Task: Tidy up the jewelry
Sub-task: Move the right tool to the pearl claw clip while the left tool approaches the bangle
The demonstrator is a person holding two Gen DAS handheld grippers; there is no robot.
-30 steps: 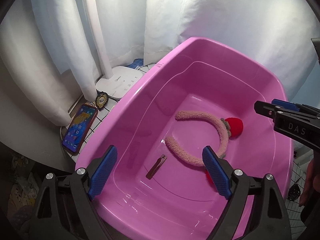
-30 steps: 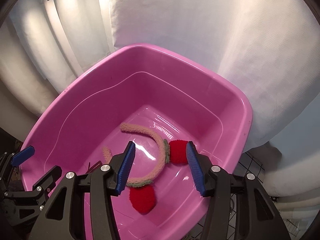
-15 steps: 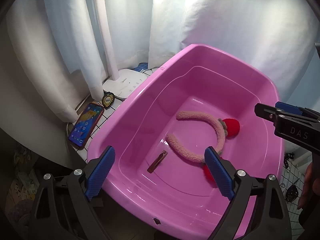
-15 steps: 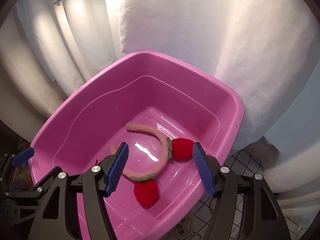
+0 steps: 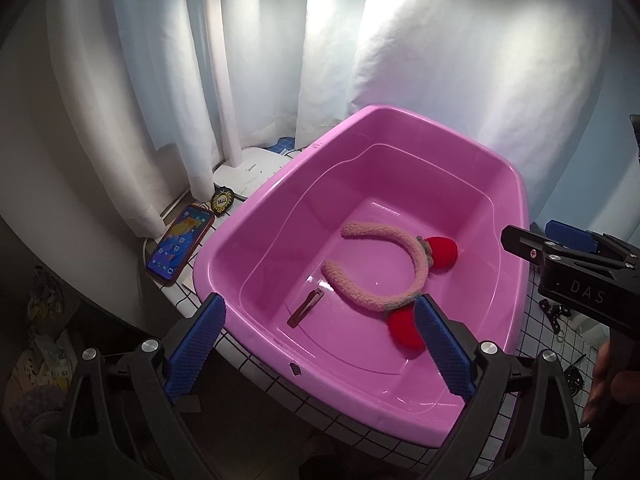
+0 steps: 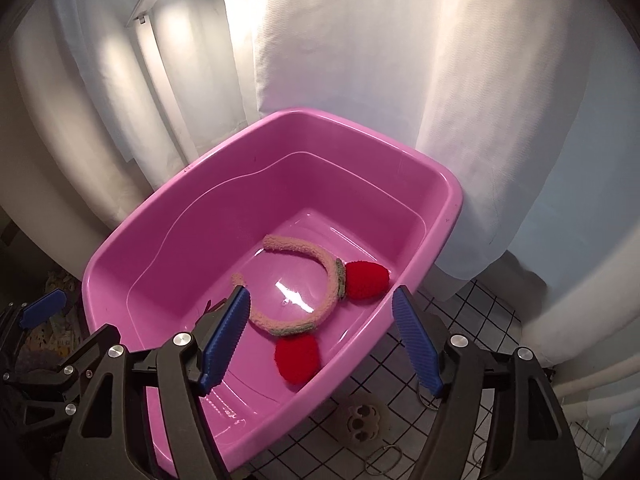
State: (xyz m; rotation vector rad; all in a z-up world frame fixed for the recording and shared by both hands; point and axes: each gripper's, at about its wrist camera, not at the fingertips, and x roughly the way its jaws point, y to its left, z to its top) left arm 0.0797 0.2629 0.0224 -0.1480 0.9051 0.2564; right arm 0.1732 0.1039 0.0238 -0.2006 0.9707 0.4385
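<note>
A pink plastic tub (image 5: 280,208) (image 6: 300,114) holds a fuzzy pink headband (image 5: 416,264) (image 6: 304,248) with two red pom-poms, lying flat on its floor. A thin metal hair clip (image 5: 306,307) lies beside the band's open end. My left gripper (image 5: 318,304) hovers above the tub's near rim. Its jaws are opening wide, with nothing between the blue pads. My right gripper (image 6: 320,294) hangs over the tub's near right side, jaws also opening and empty, well above the headband. It also shows at the right edge of the left wrist view.
Left of the tub lie a phone (image 5: 180,242), a small black badge (image 5: 221,201) and a white lamp base (image 5: 252,168). White curtains hang close behind. The grid-patterned cloth right of the tub carries a small charm (image 6: 362,420) and keys (image 5: 554,312).
Both grippers have drawn back and upward from the tub, so more of its rim shows. The right jaws have spread clearly wider. Headband and clip lie where they were.
</note>
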